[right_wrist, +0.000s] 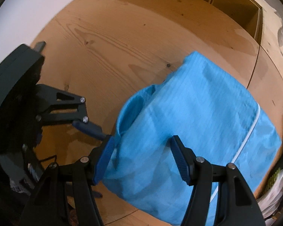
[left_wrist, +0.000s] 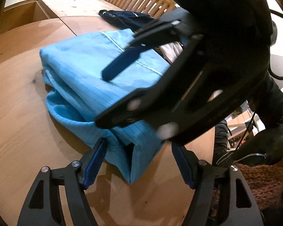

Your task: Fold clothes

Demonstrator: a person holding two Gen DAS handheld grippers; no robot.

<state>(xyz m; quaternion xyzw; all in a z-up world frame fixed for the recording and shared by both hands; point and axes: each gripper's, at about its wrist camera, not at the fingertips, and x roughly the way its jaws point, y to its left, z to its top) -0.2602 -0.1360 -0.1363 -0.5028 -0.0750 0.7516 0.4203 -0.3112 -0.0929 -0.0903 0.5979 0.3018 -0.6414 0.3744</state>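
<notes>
A light blue garment [left_wrist: 81, 69] with thin white piping lies folded into a thick packet on the round wooden table [left_wrist: 18, 113]. My left gripper [left_wrist: 138, 146] stands open at the packet's near corner. The cloth lies between its blue pads with a gap on the right side. My right gripper [left_wrist: 101, 99] points down over the packet, jaws apart, one blue fingertip resting on the top layer. In the right wrist view my right gripper [right_wrist: 142, 139] straddles the blue garment [right_wrist: 207, 103]. One of my left gripper's fingers [right_wrist: 88, 128] reaches in from the left at the cloth's edge.
A dark navy garment [left_wrist: 122, 18] and pale clothes [left_wrist: 171, 50] lie behind the packet, in front of a wooden slatted rail [left_wrist: 141, 1]. A brown knitted basket [left_wrist: 264, 184] stands at the right. The table has a square recess [right_wrist: 235, 9] on its far side.
</notes>
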